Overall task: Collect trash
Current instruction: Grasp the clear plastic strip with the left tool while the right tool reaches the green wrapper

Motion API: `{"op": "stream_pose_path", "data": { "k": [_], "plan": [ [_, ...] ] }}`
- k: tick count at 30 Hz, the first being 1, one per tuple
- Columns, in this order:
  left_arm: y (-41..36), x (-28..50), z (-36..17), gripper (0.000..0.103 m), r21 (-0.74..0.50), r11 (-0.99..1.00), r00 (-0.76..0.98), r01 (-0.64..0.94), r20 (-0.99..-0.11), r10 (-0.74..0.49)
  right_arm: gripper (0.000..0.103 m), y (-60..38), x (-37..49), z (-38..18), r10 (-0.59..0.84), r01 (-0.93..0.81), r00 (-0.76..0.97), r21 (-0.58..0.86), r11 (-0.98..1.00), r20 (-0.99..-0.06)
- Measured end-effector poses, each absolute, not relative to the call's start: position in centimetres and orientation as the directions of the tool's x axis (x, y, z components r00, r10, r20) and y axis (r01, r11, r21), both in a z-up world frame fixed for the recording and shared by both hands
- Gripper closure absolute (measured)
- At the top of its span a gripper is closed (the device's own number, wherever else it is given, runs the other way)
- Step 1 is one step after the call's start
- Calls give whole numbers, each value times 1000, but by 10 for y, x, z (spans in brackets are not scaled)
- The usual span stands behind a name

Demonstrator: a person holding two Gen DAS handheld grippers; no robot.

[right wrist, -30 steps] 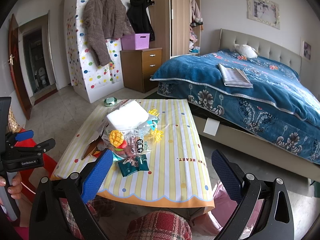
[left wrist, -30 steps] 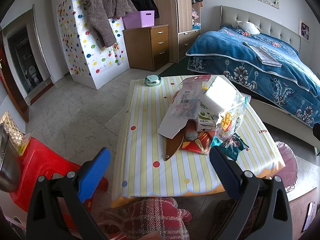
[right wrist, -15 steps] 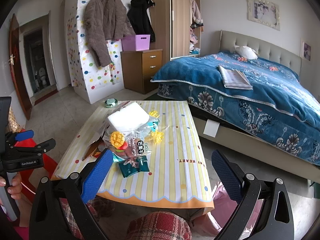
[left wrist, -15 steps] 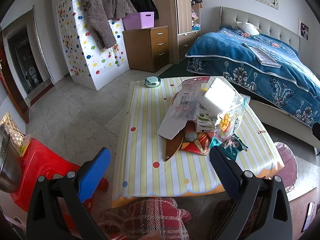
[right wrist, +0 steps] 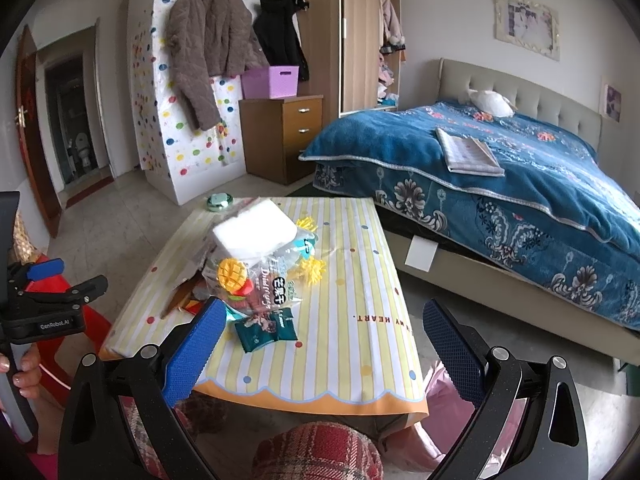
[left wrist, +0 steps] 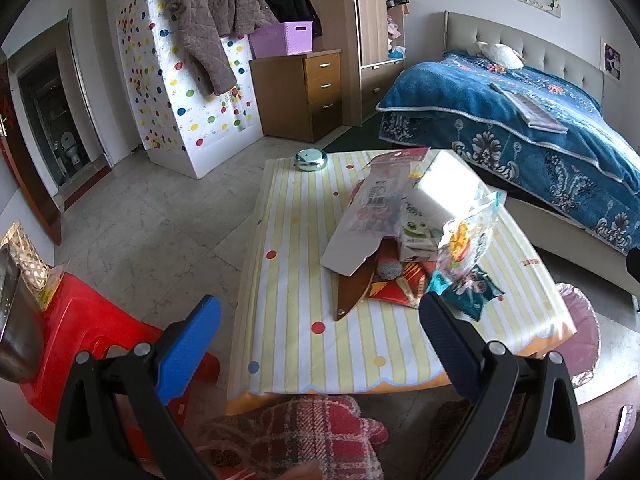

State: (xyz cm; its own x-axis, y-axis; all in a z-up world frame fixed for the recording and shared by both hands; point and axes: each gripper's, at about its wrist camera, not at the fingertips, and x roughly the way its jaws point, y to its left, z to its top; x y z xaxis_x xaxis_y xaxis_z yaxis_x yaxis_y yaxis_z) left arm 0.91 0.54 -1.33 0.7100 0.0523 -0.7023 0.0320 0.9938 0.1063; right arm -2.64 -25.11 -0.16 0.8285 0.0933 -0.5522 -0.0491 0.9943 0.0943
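— Grippers first: any change from a moment ago?
— Barely. The left gripper [left wrist: 320, 332] still hangs wide and empty short of the tabletop [left wrist: 296, 344]; the view has only crept a touch nearer.
— And the trash?
— The wrapper pile [left wrist: 416, 236] sits unmoved mid-tabletop, teal packet [right wrist: 266, 330] at its near edge.
— Right side?
— The right gripper [right wrist: 320, 332] is just as wide, holding nothing, above the near edge.

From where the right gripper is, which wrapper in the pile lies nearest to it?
The dark teal snack packet, lying flat at the pile's near edge; the clear mango bag and the others sit behind it.
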Motion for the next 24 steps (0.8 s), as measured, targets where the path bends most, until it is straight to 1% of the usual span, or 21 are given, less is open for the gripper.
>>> {"op": "stream_pose_path", "data": {
  "k": [6,9,11,14,18,22,24],
  "plan": [
    [16,19,-36,7,98,995,691,24,-721,54,5,-234,-10,-23,68,-42,815,58,997,-576],
    [17,23,-45,7,103,994,695,29,-717,54,5,-229,1,-33,104,-66,812,86,994,-574],
    [14,27,-51,7,102,994,696,42,-717,44,5,-228,9,-39,111,-68,797,95,993,-594],
    [8,34,-59,7,78,993,691,87,-723,-4,5,-227,17,-47,69,-42,779,58,997,-623],
    [-9,45,-68,7,38,985,681,167,-727,-88,5,-230,22,-58,24,-17,778,16,1000,-628],
    [-29,54,-74,7,19,976,680,216,-720,-136,7,-242,27,-65,-1,8,780,8,1000,-626],
    [-39,58,-75,7,13,971,687,237,-709,-158,8,-250,30,-68,8,7,779,21,1000,-627]
  ]
}}
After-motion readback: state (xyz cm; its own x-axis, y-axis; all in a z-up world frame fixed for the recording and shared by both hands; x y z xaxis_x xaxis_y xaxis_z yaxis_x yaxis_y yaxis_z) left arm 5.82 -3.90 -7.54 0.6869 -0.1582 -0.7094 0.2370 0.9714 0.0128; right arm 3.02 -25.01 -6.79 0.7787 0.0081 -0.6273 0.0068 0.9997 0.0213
